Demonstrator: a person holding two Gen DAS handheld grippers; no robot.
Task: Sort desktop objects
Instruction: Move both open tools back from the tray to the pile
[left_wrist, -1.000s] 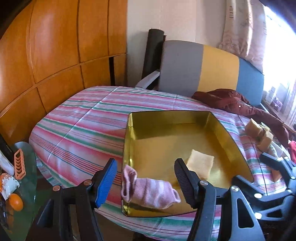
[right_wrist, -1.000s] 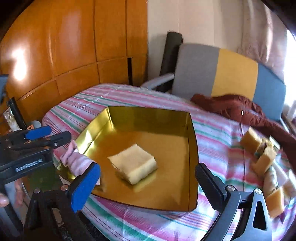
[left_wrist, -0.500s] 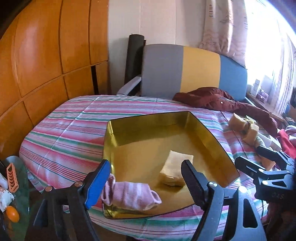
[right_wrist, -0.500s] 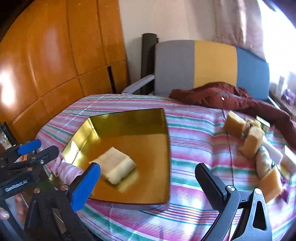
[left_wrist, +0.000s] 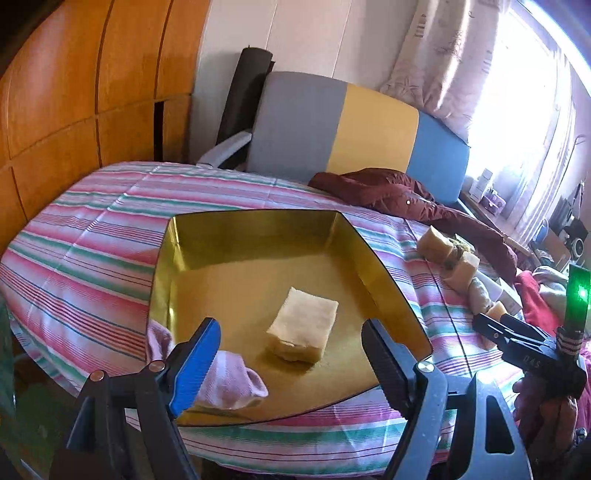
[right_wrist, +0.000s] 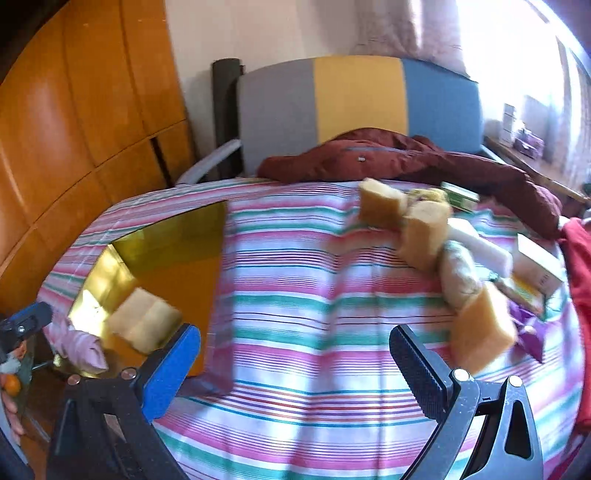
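Landmark for all positions: the gold tray (left_wrist: 258, 236), which sits on the striped tablecloth (left_wrist: 92, 251) with its near edge toward the cameras

Left gripper (left_wrist: 288, 354): both fingers are spread wide and hold nothing. It hovers over the tray's near edge. The gap between the fingers frames the sponge block (left_wrist: 303, 328) lying on the tray floor, near the tray's near edge. This placement is judged to be a standby pose after a deposit, since the fingers touch neither item.

Pink sock (left_wrist: 225, 376): it lies in the tray's near left corner, draped over the rim. Its long axis runs roughly along the tray's near edge, with the rounded toe pointing toward the tray's centre.

Sponge block: it lies flat, broad face up. Its long axis runs from the tray's near edge toward the far wall, tilted slightly right.

Right gripper (right_wrist: 295, 373): its fingers are also spread apart and empty. It points at bare cloth to the right of the tray. This heading is judged to be an approach to the unsorted row right of the tray.

Unsorted row: 3 more sponge blocks, of which the nearest (right_wrist: 484, 332) sits well apart from the tray. A pale fabric roll (right_wrist: 458, 273) lies between 2 of the blocks. The view is motion-blurred, so finer contact cannot be told
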